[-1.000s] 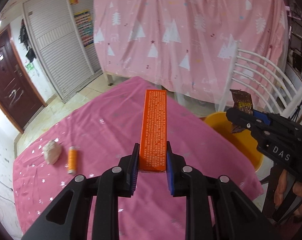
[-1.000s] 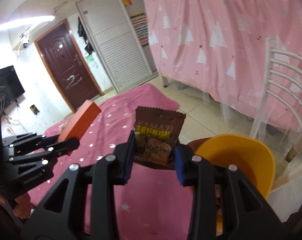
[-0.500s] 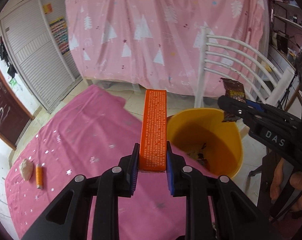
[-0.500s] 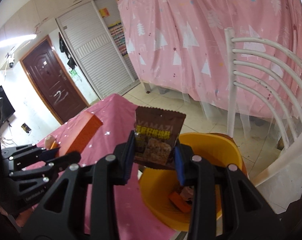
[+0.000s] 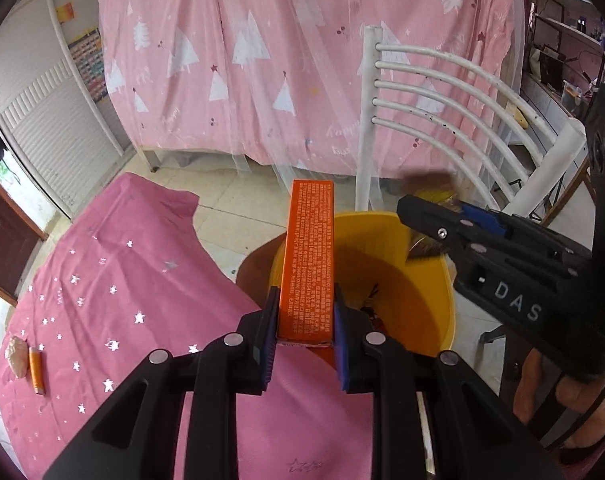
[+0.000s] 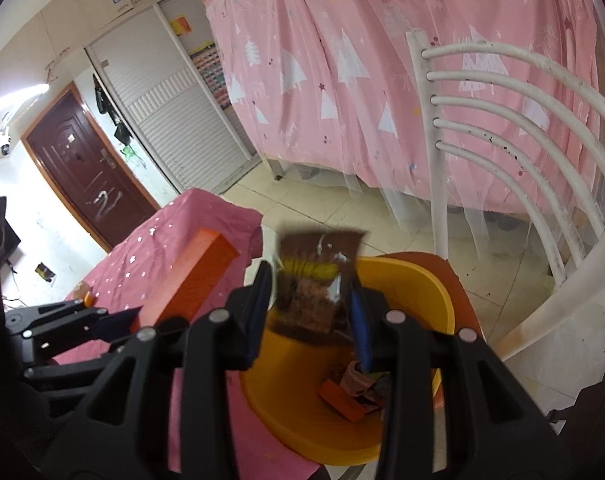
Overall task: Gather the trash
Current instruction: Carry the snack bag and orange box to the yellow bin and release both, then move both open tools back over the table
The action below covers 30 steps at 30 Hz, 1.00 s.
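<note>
Orange box (image 5: 308, 256), yellow bin (image 5: 430, 280), pink (silver-starred) tablecloth (image 5: 114, 280)

place: home room | cues: bed curtain (image 5: 302, 80); chair (image 5: 442, 100); wardrobe (image 6: 174, 120)

Yellow bin (image 5: 438, 280) gapes open; white chair (image 5: 442, 92) crowds its far side.

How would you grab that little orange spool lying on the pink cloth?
Probably from straight above, pinching the orange spool across its middle or lower half. It lies flat on the pink cloth, so its long round sides are free for the fingers. The crumpled wad sits close beside its upper end, so stay away from that end.
</note>
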Motion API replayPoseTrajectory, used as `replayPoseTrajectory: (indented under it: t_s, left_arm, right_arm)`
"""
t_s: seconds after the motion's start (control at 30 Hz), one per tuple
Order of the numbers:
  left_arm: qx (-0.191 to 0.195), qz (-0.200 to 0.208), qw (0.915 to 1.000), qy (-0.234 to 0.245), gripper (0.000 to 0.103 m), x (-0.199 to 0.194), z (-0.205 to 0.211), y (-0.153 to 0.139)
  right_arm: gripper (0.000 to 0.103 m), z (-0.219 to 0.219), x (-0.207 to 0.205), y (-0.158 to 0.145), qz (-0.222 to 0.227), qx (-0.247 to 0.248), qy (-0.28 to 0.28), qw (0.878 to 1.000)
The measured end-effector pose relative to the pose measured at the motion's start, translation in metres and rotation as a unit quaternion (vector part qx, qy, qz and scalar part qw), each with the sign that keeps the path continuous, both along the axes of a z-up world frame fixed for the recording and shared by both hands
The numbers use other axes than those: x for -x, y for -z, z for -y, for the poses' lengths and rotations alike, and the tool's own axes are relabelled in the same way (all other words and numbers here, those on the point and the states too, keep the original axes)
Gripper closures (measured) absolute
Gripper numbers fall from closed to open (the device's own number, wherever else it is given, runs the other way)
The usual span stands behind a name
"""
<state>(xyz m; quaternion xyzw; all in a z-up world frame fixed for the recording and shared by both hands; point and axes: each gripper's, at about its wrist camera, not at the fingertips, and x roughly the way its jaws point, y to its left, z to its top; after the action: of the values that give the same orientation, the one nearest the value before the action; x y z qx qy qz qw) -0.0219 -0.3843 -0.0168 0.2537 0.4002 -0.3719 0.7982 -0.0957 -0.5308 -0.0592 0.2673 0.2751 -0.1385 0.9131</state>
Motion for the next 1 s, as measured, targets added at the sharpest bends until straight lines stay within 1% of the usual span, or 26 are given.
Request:
replayPoseTrajectory:
  t_s: [0.03, 0.07, 0.13, 0.17, 0.23, 0.27, 0.3, 0.7, 1.0]
  left_arm:
    - [-0.003, -0.006, 1.0, -0.001, 0.084, -0.001, 0.001, 0.002]
    - [-0.004, -0.009, 0.9999, -0.002, 0.084, -0.002, 0.001, 0.003]
    - [-0.005, -0.014, 0.9999, -0.004, 0.084, -0.003, 0.001, 0.005]
    - [-0.004, -0.017, 0.9998, -0.003, 0.082, -0.004, 0.001, 0.006]
    - [-0.003, -0.023, 0.9997, -0.005, 0.072, -0.005, -0.001, 0.007]
    - [-0.003, -0.023, 0.9997, -0.007, 0.064, -0.005, -0.001, 0.007]
    - [-0.003, -0.023, 0.9997, -0.009, 0.06, -0.006, -0.002, 0.007]
    - [0.005, -0.023, 0.9995, -0.02, 0.058, -0.011, -0.018, 0.001]
    - [0.025, -0.022, 0.9986, -0.041, 0.057, -0.028, -0.047, -0.009]
  right_arm:
    - [0.06, 0.0, 0.0, 0.001, 0.0, -0.001, 0.001, 1.0]
    - [0.05, 0.0, 0.0, 0.002, -0.001, -0.001, 0.002, 1.0]
    - [0.049, 0.001, 0.0, 0.003, -0.002, -0.001, 0.004, 1.0]
    - [0.049, 0.002, 0.0, 0.004, -0.002, -0.002, 0.005, 1.0]
    - [0.048, 0.004, 0.001, 0.005, -0.001, -0.005, 0.008, 1.0]
    - [0.048, 0.004, 0.001, 0.005, 0.0, -0.005, 0.008, 1.0]
    - [0.048, 0.004, 0.0, 0.004, -0.001, -0.005, 0.008, 1.0]
    - [0.048, -0.005, -0.004, 0.003, -0.007, 0.0, 0.0, 1.0]
    - [0.047, -0.031, -0.02, -0.004, -0.021, 0.014, -0.019, 0.999]
